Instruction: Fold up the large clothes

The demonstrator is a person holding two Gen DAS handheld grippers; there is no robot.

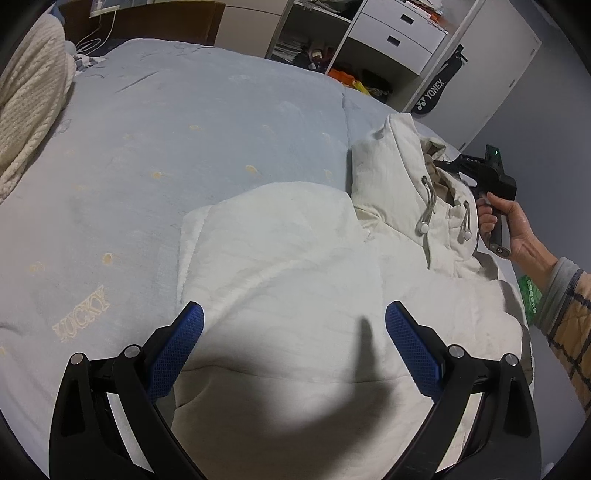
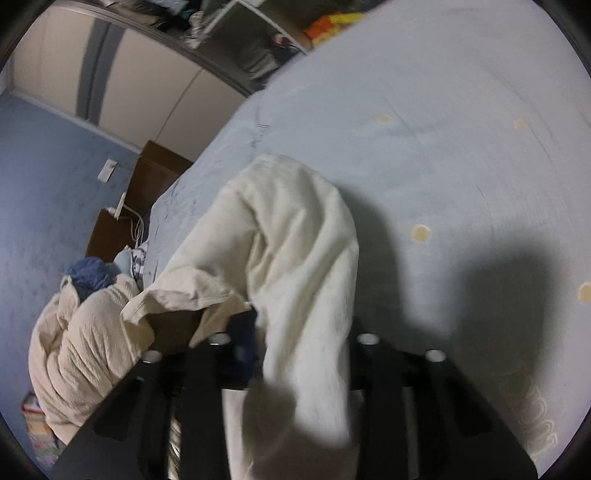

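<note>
Jaws first: the left gripper hangs wide open over the near part of the jacket, its blue pads apart and pressing on nothing. The right gripper looks clamped on the hood; cloth drapes over its fingers and hides the pads, so that grip is a judgement from how the fabric bunches there.

The jacket is a cream padded one, lying on the right half of the bed, body near and hood far right. Its long axis runs from the near edge up toward the far right, where the right hand holds its tool at the collar beside the two drawstrings. So the hood end belongs to the right hand, and the broad body lies straight ahead of and under the open left jaws, which are nearer the hem. A fold would likely bring the hood in over the body.

A pale blue bedcover with small yellow spots and the word LUCKY carries it all. A knitted blanket sits far left; white drawers and shelves stand behind.
</note>
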